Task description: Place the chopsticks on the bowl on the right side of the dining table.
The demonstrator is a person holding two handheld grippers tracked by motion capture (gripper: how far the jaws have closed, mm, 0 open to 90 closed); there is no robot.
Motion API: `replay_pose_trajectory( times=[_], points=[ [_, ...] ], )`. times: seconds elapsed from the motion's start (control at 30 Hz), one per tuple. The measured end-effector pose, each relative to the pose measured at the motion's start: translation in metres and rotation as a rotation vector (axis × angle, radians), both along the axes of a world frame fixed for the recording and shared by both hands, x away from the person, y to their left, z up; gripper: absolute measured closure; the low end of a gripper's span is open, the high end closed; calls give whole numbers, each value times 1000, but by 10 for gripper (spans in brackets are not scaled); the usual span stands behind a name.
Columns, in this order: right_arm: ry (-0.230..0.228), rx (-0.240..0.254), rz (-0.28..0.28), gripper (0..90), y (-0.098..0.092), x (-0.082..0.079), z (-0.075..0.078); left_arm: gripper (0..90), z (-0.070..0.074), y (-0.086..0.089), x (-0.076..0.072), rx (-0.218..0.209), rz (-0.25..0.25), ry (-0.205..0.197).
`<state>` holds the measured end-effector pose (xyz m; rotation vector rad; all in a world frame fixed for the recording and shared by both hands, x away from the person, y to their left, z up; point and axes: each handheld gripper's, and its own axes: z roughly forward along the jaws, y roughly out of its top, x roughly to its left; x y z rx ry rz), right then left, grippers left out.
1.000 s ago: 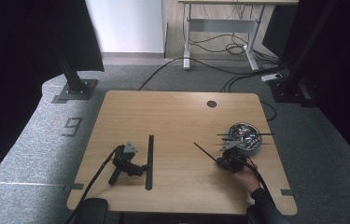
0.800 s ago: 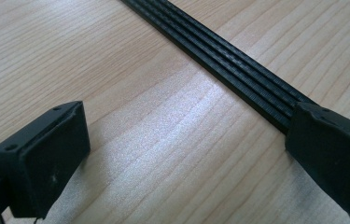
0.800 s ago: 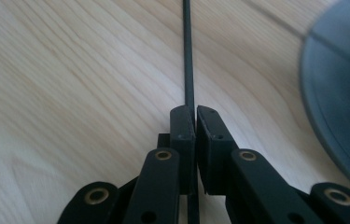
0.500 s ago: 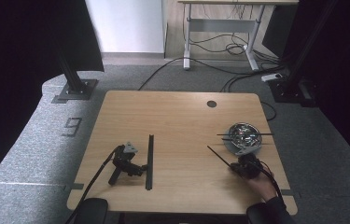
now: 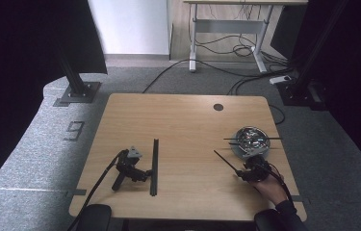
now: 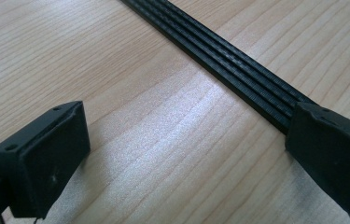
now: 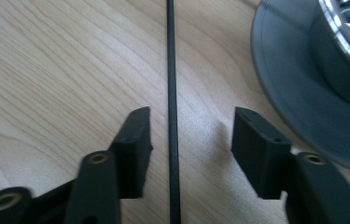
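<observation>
Straddling a thin black plastic strip (image 7: 171, 93) on the pale wooden table (image 5: 183, 120), the right gripper (image 7: 191, 130) has just been opening, pads clear, beside the grey dish (image 7: 294, 107). The left gripper (image 6: 182, 154) rests released near a ribbed black bar (image 6: 228, 65).

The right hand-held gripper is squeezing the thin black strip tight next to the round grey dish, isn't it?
Not quite. The right hand-held gripper isn't squeezing: its jaws have just opened, and the thin black strip lies loose between them, next to the round grey dish. The right gripper view shows the gaps.
</observation>
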<state>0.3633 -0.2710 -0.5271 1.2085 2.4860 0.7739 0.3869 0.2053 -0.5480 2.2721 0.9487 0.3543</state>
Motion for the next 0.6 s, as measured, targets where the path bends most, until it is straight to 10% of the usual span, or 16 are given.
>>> replay_pose_trajectory(
  times=[0.27,0.6],
  points=[
    [74,-22,46,352,1,10,18,0,0,0,0,-2,1,0],
    [166,-161,105,431,16,27,36,0,0,0,0,-1,1,1]
  ],
)
